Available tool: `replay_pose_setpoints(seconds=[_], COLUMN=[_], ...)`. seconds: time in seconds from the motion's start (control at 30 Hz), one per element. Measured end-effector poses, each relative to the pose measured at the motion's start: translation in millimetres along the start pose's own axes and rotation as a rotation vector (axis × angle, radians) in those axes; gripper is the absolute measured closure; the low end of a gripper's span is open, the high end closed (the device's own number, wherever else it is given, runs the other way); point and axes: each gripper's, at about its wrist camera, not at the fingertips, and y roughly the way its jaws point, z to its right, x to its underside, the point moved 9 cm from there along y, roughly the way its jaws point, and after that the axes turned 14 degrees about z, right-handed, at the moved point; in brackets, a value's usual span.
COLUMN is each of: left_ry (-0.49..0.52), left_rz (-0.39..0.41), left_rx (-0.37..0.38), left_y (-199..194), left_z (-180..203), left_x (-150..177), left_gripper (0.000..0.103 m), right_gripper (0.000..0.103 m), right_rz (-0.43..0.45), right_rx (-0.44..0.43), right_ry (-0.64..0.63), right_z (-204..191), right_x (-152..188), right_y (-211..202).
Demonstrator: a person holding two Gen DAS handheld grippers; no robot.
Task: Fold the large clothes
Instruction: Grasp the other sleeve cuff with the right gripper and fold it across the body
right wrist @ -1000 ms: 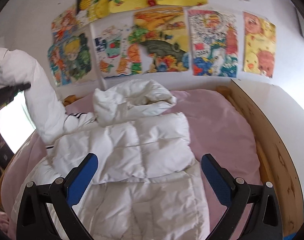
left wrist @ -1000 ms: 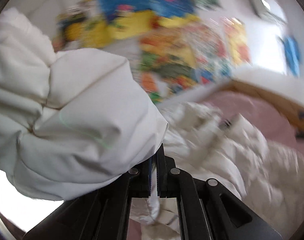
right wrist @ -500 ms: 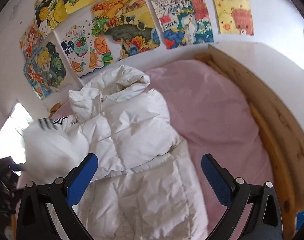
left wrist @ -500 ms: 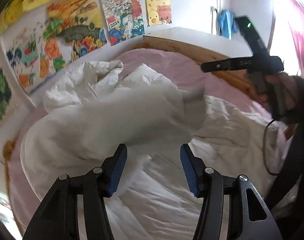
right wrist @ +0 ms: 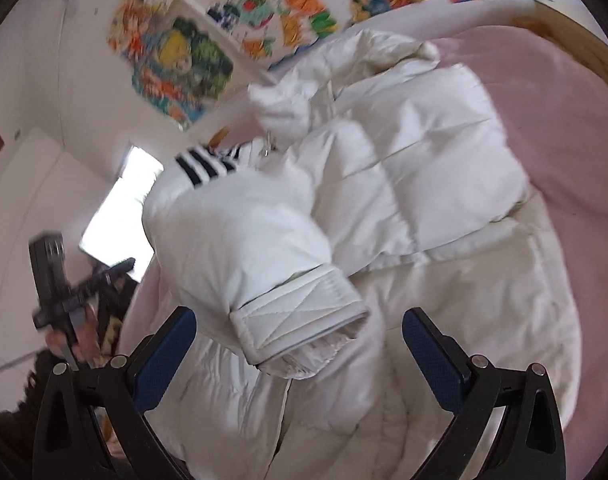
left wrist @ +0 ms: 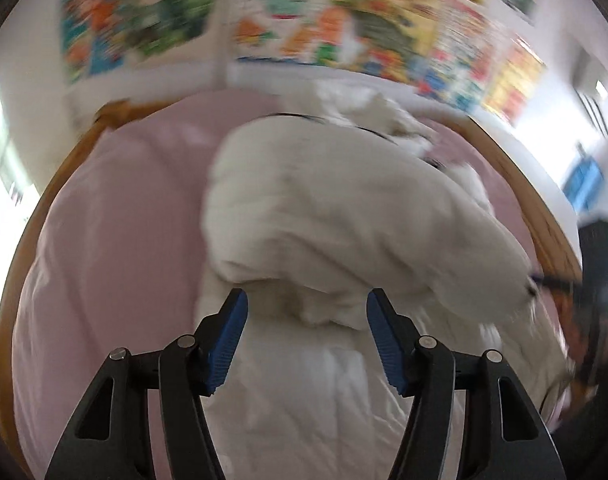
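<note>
The white puffer jacket (right wrist: pixel 404 184) is lying spread on the pink bed sheet (right wrist: pixel 564 128), its sleeve (right wrist: pixel 239 248) folded across the body with the cuff (right wrist: pixel 299 320) pointing toward the right gripper (right wrist: pixel 299 356). The right gripper's jaws are being held wide apart above the cuff, with nothing clamped. The left gripper (left wrist: pixel 307 340) has just been opening; its jaws are standing apart over the jacket (left wrist: pixel 344 216), gripping nothing. The left wrist view is being blurred by motion, so the wall posters (left wrist: pixel 344 20) are hard to make out. The jacket's lower hem is being cut off by both frames.
</note>
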Motion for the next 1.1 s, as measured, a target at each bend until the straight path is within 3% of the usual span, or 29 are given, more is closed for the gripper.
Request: replay_pose_setpoints(seconds=[0.07, 0.23, 0.3, 0.37, 0.4, 0.47, 0.63, 0.87, 0.97, 1.1], left_ry=[-0.073, -0.143, -0.176, -0.201, -0.207, -0.206, -0.189, -0.178, -0.195, -0.228], left_rz=[0.008, 0.011, 0.006, 0.007, 0.009, 0.007, 0.006, 0.037, 0.051, 0.077], left_rx=[-0.030, -0.069, -0.072, -0.063, -0.064, -0.073, -0.072, -0.036, -0.011, 0.028], left_y=[5.6, 11.9, 17.5, 15.5, 11.1, 12.9, 9.3, -1.6, -6.1, -5.9], left_z=[-19.2, -44.4, -52.2, -52.9, -53.3, -55.8, -55.3, -59.5, -62.7, -60.6], left_x=[-10.9, -18.3, -19.6, -17.1, -10.9, -11.9, -5.8, -10.2, -17.0, -37.4], left_gripper=[0.045, 0.045, 0.045, 0.045, 0.045, 0.045, 0.045, 0.045, 0.045, 0.045], right_gripper=[0.000, 0.000, 0.011, 0.035, 0.039, 0.058, 0.084, 0.089, 0.089, 0.089], right_rz=[-0.034, -0.081, -0.088, -0.096, -0.097, -0.091, -0.031, 0.114, 0.099, 0.045], right_rx=[-0.012, -0.035, -0.043, -0.048, -0.053, -0.058, -0.064, -0.130, -0.124, -0.068], right_ry=[0.025, 0.119, 0.166, 0.216, 0.225, 0.212, 0.129, -0.013, -0.062, -0.057], right_z=[-3.6, -9.2, -11.1, -11.8, -11.1, -15.7, -30.9, -78.4, -86.0, -64.2], right_x=[7.6, 18.9, 20.4, 22.0, 21.5, 18.6, 2.6, -68.4, -82.8, -73.2], right_y=[9.8, 24.3, 28.6, 32.0, 30.4, 30.8, 16.0, -21.9, -22.6, -5.8])
